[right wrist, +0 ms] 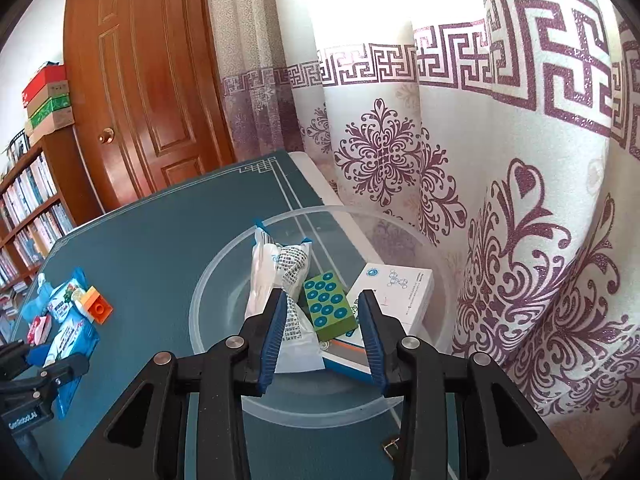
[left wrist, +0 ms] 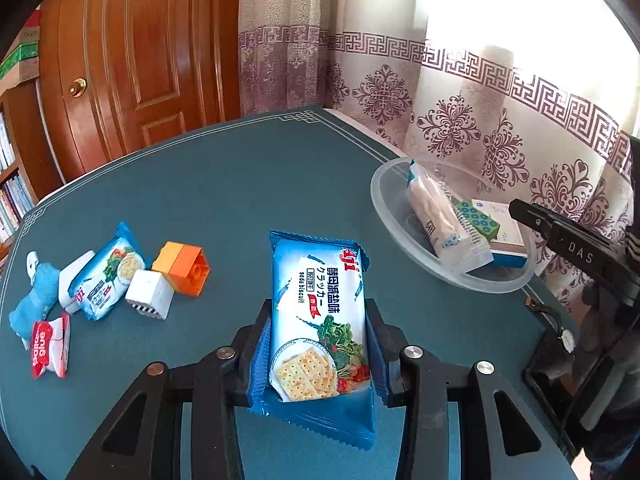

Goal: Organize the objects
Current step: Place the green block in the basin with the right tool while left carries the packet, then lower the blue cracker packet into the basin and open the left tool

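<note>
Big teal table [left wrist: 208, 184] first, with a white line along its edges. Near the right edge, by the curtain [right wrist: 520, 200], a wide clear bowl [left wrist: 386, 200]. Inside already: a pale wrapped packet [left wrist: 436, 216], a green dotted box [left wrist: 478, 222] and a white box [right wrist: 400, 284].

In the left gripper [left wrist: 318, 344], a blue cracker pack [left wrist: 316, 312], squeezed tight between both pads, up off the table, near the middle. Over the bowl, the right gripper [right wrist: 323, 336], jaws a little apart and pressing on nothing, though hard to be sure at the tips.

Near the left edge, a small heap to tidy: another cracker pack [left wrist: 106, 272], an orange block [left wrist: 182, 268], a white cube [left wrist: 150, 294], a blue cloth [left wrist: 34, 300] and a red glue packet [left wrist: 50, 344].

Best way, probably: carry the pack flat over the bowl's rim, go low, aim for the bare side, then let go gently. Right gripper out of the way first, to avoid a bump.
</note>
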`<action>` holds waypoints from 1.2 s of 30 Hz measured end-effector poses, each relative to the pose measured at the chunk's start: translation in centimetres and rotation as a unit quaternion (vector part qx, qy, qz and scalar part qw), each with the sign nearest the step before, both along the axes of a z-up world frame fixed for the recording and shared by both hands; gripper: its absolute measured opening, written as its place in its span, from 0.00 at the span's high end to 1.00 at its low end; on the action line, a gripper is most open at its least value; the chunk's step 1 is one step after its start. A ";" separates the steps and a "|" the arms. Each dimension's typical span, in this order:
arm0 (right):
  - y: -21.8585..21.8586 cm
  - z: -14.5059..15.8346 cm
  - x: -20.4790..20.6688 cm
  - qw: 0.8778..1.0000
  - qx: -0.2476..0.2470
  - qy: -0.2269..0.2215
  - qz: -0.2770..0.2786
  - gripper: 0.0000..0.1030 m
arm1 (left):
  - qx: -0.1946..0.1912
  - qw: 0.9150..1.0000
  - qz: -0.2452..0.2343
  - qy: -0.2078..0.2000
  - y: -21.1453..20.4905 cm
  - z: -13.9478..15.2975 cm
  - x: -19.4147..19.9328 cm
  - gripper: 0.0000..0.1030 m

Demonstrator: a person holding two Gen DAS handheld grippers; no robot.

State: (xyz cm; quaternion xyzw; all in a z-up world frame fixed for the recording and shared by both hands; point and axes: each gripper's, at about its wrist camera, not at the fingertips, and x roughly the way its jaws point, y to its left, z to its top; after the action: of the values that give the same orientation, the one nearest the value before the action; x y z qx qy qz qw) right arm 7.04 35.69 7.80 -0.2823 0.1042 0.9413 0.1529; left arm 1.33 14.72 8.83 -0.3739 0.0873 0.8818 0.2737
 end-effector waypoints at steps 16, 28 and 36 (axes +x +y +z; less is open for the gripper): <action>0.6 -0.2 1.8 1.000 -0.020 0.009 0.003 0.62 | 0.033 0.997 -0.066 -0.020 10.0 0.8 -3.7 0.58; 0.5 -0.5 1.6 1.000 -0.025 0.007 0.006 0.62 | 0.085 0.996 -0.002 -0.039 7.6 0.3 -6.6 0.24; -0.3 -0.4 1.6 1.000 -0.022 0.007 0.013 0.62 | 0.037 0.999 0.020 -0.023 7.4 -0.8 -6.2 0.19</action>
State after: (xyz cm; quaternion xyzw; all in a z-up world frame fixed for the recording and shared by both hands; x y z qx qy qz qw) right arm 8.66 35.39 7.38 -0.2807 0.1218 0.9425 0.1341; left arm -4.82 22.11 8.04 -0.3852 0.0406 0.8811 0.2714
